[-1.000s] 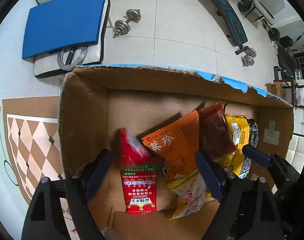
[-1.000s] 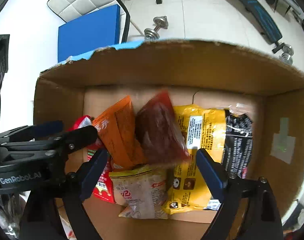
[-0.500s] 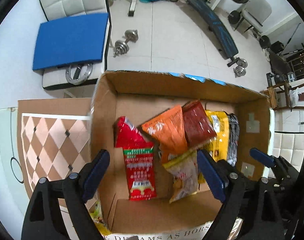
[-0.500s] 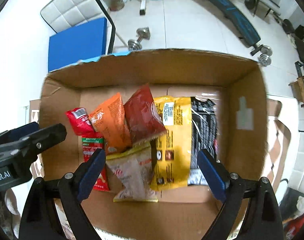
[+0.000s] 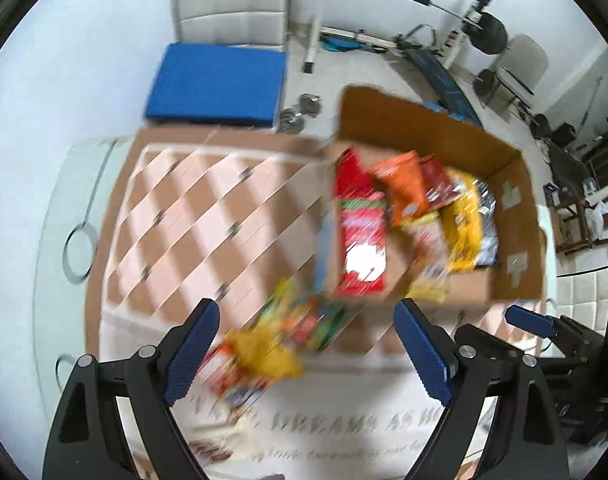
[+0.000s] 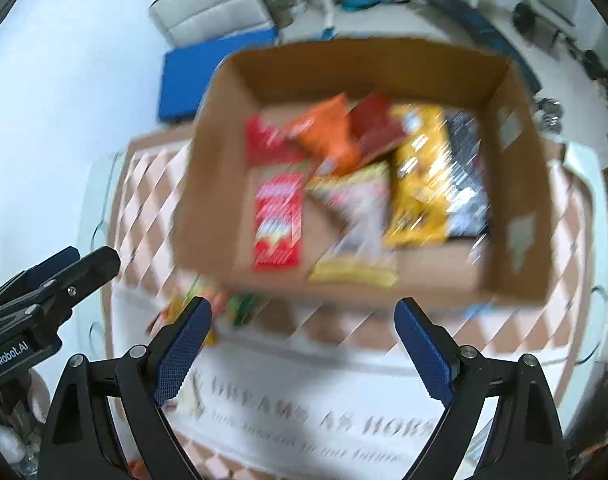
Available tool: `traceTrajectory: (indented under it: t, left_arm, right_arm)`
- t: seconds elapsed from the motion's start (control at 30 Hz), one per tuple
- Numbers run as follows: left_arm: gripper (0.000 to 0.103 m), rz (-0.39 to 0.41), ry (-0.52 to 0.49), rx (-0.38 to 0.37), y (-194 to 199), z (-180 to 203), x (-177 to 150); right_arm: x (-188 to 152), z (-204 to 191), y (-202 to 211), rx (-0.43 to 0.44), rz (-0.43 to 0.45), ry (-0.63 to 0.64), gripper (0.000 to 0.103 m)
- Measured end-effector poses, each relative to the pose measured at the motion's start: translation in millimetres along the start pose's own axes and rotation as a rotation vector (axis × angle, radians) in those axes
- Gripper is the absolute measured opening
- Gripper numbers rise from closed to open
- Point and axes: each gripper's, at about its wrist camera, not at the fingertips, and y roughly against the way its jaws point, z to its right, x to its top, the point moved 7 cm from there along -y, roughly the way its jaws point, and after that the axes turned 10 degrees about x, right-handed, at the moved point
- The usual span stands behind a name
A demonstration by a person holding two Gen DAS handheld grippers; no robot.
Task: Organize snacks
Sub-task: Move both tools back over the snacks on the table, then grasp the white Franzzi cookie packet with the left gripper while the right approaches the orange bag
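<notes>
Motion blur smears both wrist views, so fine print on the packets is unreadable. Your left hand-held gripper (image 5: 306, 344) is released, its blue pads (image 5: 189, 354) spread wide with nothing between them, and it hangs above the loose pile of snack packets (image 5: 271, 344) lying on the patterned table mat (image 5: 191, 216), just outside the near left corner of the cardboard box (image 5: 516, 216). Your right hand-held gripper (image 6: 301, 344) is likewise released and holds nothing; it hangs over the near edge of the box, with white mat lettering visible below it.

Inside the box, the snacks sit side by side: a red packet (image 6: 277, 216) at the left, an orange packet (image 6: 330, 136) and a dark red packet (image 6: 378, 126) leaning toward the far wall, a pale packet with a yellow edge (image 6: 354, 220) in front of them, then a yellow bag (image 6: 420, 176) and a black bag (image 6: 466, 176) at the right. In the right wrist view the loose packets (image 6: 207, 306) show only partly, beside the left pad. A blue cushion (image 5: 219, 82) rests on a white chair (image 5: 231, 12) beyond the table, and gym equipment stands on the floor behind.
</notes>
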Motion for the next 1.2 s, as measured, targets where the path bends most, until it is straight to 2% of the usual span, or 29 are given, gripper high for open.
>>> traceTrajectory:
  t: [0.1, 0.23, 0.33, 0.43, 0.47, 0.6, 0.73, 0.83, 1.0, 1.03, 1.07, 1.1, 1.2]
  left_arm:
    - [0.089, -0.045, 0.066, 0.030, -6.9, -36.5, -44.5]
    - [0.089, -0.151, 0.126, 0.016, -29.5, -72.0, -107.8]
    - [0.089, -0.210, 0.092, 0.006, -52.3, -84.7, -148.6]
    - [0.089, -0.210, -0.030, 0.013, -70.1, -85.0, -175.4]
    - [0.089, -0.206, -0.072, 0.011, -74.4, -83.2, -180.4]
    - [0.089, -0.185, -0.357, 0.051, -96.7, -67.6, -199.8]
    - [0.089, -0.194, -0.518, 0.050, -111.8, -51.6, -206.2]
    - [0.089, -0.213, -0.612, 0.008, -121.2, -34.1, -210.7]
    - [0.089, -0.234, -0.672, -0.009, -136.8, -18.0, -215.2]
    - [0.086, -0.229, -0.671, -0.001, -137.5, -16.1, -215.5]
    - [0.078, -0.233, -0.661, 0.003, -138.5, -15.3, -216.8]
    - [0.072, -0.232, -0.643, 0.010, -139.6, -16.7, -215.8]
    - [0.072, -0.247, -0.488, -0.017, -143.9, -31.8, -216.6]
  right_arm:
    - [-33.1, -23.4, -23.4, 0.038, -0.060, 0.015, 0.095]
    - [-71.1, -52.9, -60.8, 0.073, -0.153, 0.048, 0.095]
    - [-90.9, -68.9, -85.8, 0.077, -0.219, 0.077, 0.095]
    - [-107.1, -82.0, -107.0, 0.050, -0.272, 0.127, 0.095]
    - [-110.6, -83.7, -111.1, 0.044, -0.283, 0.136, 0.095]
    - [-128.3, -82.0, -127.4, 0.015, -0.331, 0.153, 0.095]
    - [-145.8, -72.7, -142.2, -0.006, -0.376, 0.138, 0.095]
    - [-149.9, -67.8, -148.1, -0.024, -0.389, 0.135, 0.095]
    - [-143.4, -60.1, -148.6, -0.047, -0.382, 0.121, 0.094]
    - [-141.3, -59.7, -147.7, -0.053, -0.378, 0.125, 0.094]
    - [-138.9, -61.4, -146.5, -0.052, -0.374, 0.133, 0.094]
    - [-137.1, -63.6, -145.5, -0.052, -0.372, 0.141, 0.094]
    - [-132.2, -76.2, -143.7, -0.038, -0.366, 0.171, 0.094]
